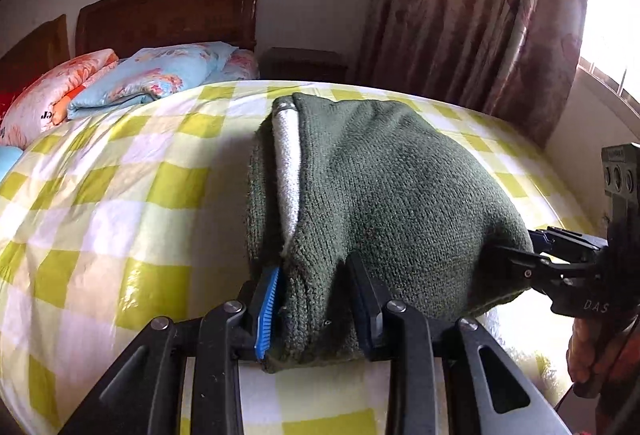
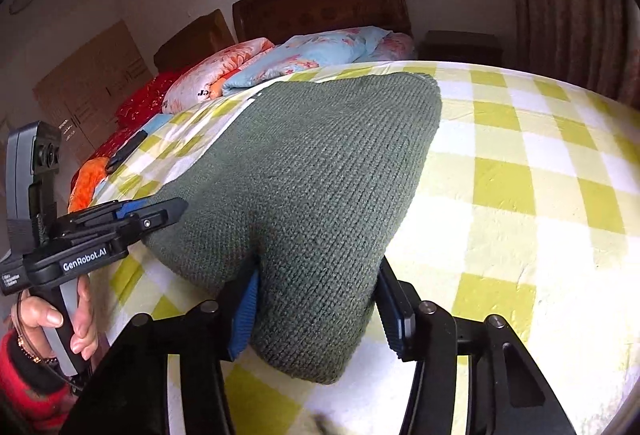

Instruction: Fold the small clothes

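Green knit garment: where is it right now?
The green knit garment lies on the yellow checked bedsheet, its near edge pinched in both the left gripper and right gripper, with folded quilts beyond by the headboard.

1. A bed (image 1: 120, 203) carries everything, under a yellow-and-white checked sheet (image 2: 520, 195).
2. A green knit garment (image 2: 312, 175) lies on it, just ahead of the tool.
3. Folded floral quilts (image 1: 152, 79) lie beyond (by the headboard).

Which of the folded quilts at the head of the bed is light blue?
The light blue floral quilt, lying nearest the dark wooden headboard; the orange and white floral quilt beside it is warm-coloured.
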### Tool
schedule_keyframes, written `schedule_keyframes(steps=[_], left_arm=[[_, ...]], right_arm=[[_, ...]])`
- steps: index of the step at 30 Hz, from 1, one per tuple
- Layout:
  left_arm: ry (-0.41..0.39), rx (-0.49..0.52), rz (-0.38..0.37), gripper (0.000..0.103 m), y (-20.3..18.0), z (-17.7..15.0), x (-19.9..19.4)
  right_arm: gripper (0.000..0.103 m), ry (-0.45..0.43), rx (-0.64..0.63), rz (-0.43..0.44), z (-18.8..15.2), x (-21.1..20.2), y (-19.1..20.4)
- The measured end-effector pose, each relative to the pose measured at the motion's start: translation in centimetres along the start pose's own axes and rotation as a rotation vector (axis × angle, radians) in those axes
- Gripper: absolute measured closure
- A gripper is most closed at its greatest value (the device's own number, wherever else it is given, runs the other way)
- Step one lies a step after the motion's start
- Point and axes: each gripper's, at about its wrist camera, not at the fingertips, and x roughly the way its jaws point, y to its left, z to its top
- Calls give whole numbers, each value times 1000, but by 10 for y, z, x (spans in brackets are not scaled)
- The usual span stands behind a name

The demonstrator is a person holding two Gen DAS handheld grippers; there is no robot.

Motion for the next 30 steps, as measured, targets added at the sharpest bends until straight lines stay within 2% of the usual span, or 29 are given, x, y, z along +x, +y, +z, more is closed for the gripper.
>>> schedule_keyframes(steps=[4,8,10,12,14,16,17,18,19,20,22,24,26,28,30], left_arm=[[2,23,-23,72,-19,11,15],[-22,-14,2,72,-17,13,9],[-89,-21,28,72,-16,14,-6],[-148,-6,1,72,-21,21,-20],[-157,45,-54,72,-36,31,-24],[-129,112,-60,72,-53,37,-14],[-108,125,-55,72,-58,38,-6],[-75,118,-49,71,-59,37,5],[-34,92,-53,71,-54,35,16],[-1,61,-68,70,-47,30,27],[-41,52,-104,68,-37,21,25],[-25,44,-99,68,-34,24,20],[-58,42,-67,69,-35,30,9],[-88,65,-50,69,-39,35,3],[-104,71,-17,69,-40,43,2]], right_arm=[[0,2,35,-35,11,-6,-27],[0,9,44,-3,11,-12,-36],[0,-31,30,-44,11,-24,-32],[0,-103,-23,-117,15,-37,-21],[0,-158,-59,-139,21,-43,-10],[0,-179,-85,-133,27,-39,2],[11,-164,-107,-133,27,-32,9],[16,-138,-137,-138,26,-23,17],[5,-134,-177,-170,21,-17,24],[0,-147,-231,-211,15,-13,32],[0,-143,-315,-257,6,-8,40],[0,-129,-347,-277,6,-10,43],[0,-130,-300,-243,15,-16,41],[0,-175,-248,-210,25,-23,36],[0,-186,-260,-268,30,-19,39]])
